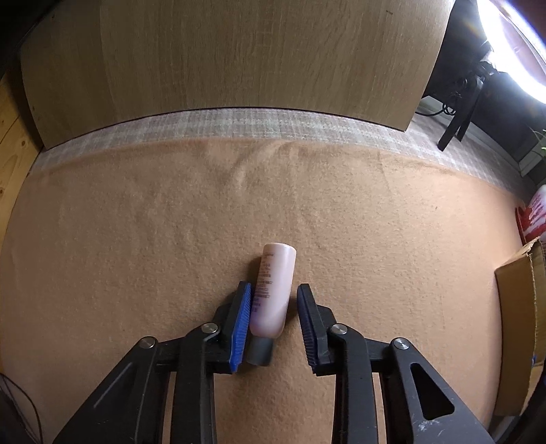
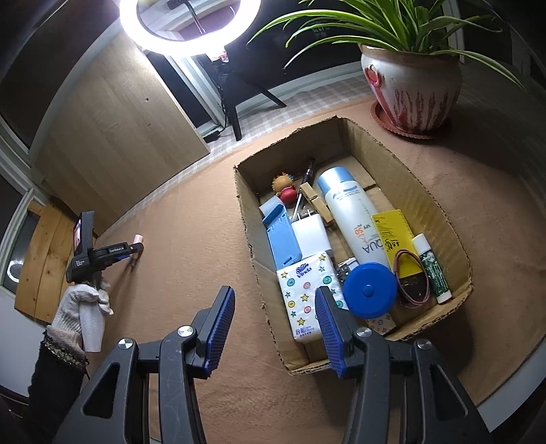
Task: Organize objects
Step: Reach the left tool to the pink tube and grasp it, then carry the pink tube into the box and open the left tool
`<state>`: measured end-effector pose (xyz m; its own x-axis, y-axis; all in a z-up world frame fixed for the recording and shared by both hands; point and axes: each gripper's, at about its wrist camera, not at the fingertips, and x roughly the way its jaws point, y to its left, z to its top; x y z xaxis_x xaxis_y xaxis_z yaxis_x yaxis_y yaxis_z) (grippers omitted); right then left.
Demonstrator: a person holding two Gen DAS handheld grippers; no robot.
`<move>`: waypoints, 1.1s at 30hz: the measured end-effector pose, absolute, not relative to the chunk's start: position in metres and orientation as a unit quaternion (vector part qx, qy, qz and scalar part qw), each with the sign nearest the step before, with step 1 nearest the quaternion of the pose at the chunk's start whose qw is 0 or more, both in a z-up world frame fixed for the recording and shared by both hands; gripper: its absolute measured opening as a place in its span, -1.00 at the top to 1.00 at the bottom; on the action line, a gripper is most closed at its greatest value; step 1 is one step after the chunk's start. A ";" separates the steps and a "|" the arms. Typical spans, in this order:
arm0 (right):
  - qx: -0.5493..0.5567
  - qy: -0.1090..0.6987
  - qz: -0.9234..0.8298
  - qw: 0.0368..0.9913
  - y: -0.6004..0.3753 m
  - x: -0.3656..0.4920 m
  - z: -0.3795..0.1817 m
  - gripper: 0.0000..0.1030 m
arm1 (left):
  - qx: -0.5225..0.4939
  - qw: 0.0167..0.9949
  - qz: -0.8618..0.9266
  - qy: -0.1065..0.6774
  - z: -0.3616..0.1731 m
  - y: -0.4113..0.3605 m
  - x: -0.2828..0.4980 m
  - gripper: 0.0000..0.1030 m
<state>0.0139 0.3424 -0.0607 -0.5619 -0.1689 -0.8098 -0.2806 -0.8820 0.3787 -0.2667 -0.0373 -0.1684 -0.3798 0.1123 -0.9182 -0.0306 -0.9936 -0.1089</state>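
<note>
A pink bottle (image 1: pixel 274 290) with a grey cap lies on the tan cloth, cap toward the camera. My left gripper (image 1: pixel 274 292) is open around it: the left pad touches the bottle's side, the right pad stands a little apart. In the right wrist view the left gripper (image 2: pixel 134 247) shows far left, held by a gloved hand, with the bottle (image 2: pixel 137 239) at its tips. My right gripper (image 2: pixel 274 295) is open and empty above the near left edge of the cardboard box (image 2: pixel 254 259).
The box holds a white sunscreen bottle (image 2: pixel 351 215), tissue pack (image 2: pixel 305 293), blue round case (image 2: pixel 370 288), yellow box (image 2: pixel 396 239), lip balm (image 2: pixel 431 269) and small items. A potted plant (image 2: pixel 411 90) stands behind it. A wooden board (image 1: pixel 235 58) and ring light (image 2: pixel 189 24) stand at the back.
</note>
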 end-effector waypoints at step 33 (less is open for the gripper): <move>-0.458 0.239 0.854 0.053 0.367 0.032 -0.064 0.12 | -0.475 0.263 0.839 0.035 -0.084 0.160 -0.148 0.57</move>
